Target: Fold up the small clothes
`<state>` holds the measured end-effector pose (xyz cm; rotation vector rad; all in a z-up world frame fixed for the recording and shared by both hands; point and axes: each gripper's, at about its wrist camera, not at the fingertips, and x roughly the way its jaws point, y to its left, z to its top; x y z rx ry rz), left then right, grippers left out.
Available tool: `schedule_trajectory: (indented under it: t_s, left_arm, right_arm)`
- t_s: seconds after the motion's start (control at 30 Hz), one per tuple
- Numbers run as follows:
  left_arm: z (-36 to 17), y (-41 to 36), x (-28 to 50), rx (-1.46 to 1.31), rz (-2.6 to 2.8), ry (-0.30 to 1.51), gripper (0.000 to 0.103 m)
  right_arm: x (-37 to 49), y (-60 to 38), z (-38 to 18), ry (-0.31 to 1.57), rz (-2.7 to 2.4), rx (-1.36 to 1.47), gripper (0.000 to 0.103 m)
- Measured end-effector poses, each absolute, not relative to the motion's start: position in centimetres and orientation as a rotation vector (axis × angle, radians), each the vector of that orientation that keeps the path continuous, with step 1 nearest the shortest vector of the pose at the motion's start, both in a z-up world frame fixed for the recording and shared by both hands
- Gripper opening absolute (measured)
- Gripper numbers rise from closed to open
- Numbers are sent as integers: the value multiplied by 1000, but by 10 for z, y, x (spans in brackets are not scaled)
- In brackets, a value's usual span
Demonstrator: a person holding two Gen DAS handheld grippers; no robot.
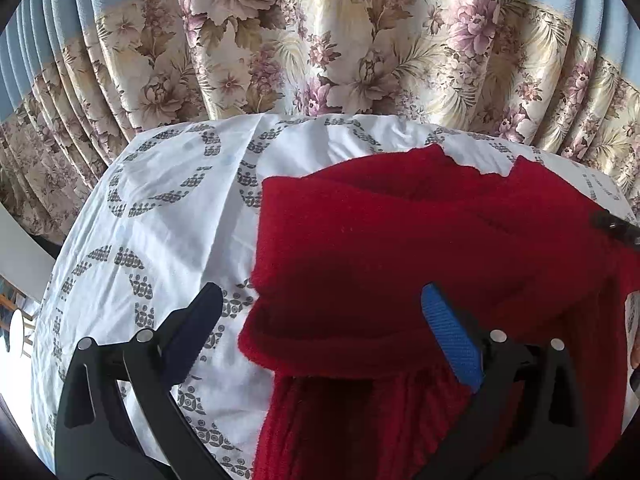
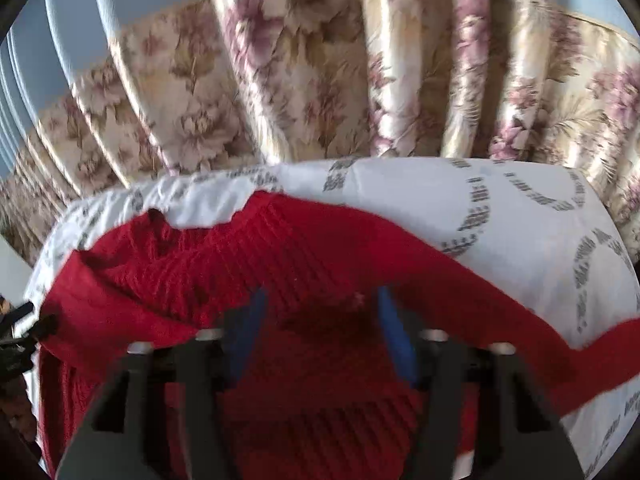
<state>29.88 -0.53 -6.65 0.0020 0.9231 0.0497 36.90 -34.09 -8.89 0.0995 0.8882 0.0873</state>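
The red ribbed knit sweater (image 1: 400,248) lies on the desk, over the white cloth printed with grey dotted arcs (image 1: 160,208), in front of the flowered pleated curtain (image 1: 320,40). I judge the folding begun but not finished: in my left view one sleeve or side panel is already turned over the body, making a thick doubled edge near my left fingers, while in my right view another long red sleeve (image 2: 500,304) trails out across the white cloth, unfolded. That sleeve and the final doubling of the body look to be what is left.

My left gripper (image 1: 320,320) hangs low over the sweater's near edge, pointing forward toward the curtain, its fingers wide apart with the folded edge between them but not pinched; one dark finger is over bare cloth, the blue-padded one over the knit.

My right gripper (image 2: 318,320) is pressed close over the sweater's middle. The view is blurred. Its blue-padded fingers stand apart with a bunch of red knit between them; I cannot tell whether they actually clamp it.
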Motion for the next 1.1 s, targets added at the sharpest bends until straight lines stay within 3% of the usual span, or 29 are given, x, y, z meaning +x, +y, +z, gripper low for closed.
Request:
schedule_trajectory:
  t_s: [0.23,0.4,0.47,0.5,0.53,0.8,0.87,0.9,1.0,1.07,1.1]
  left_arm:
    - [-64,2,298,15,59,920,99]
    - [-63,16,289,29,64,922,99]
    - [-62,20,288,29,68,922,99]
    - [-62,22,289,25,72,921,99]
    - [-61,24,290,18,76,920,99]
    - [-68,14,315,26,73,946,99]
    - [-76,12,324,26,67,968,99]
    - [-81,10,330,31,57,991,99]
    - [-96,-1,341,142,79,1036,98]
    - [-96,-3,345,166,73,1025,90]
    - [-94,-3,346,155,65,1022,71]
  right_arm:
    - [306,-350,-58,748,167,79,13]
    - [244,-365,-70,799,247,16,18]
    - [230,-379,-79,839,233,22,36]
    - [226,-389,-79,830,204,43,54]
    - [224,-402,-75,803,180,95,56]
    - [264,-398,-77,824,196,183,56]
    - [279,-386,-88,882,202,164,44]
    - [284,-379,-92,914,225,157,21]
    - [282,-361,-78,861,238,45,17]
    - [288,-360,-61,810,224,24,17]
    - [293,-362,-54,794,216,19,17]
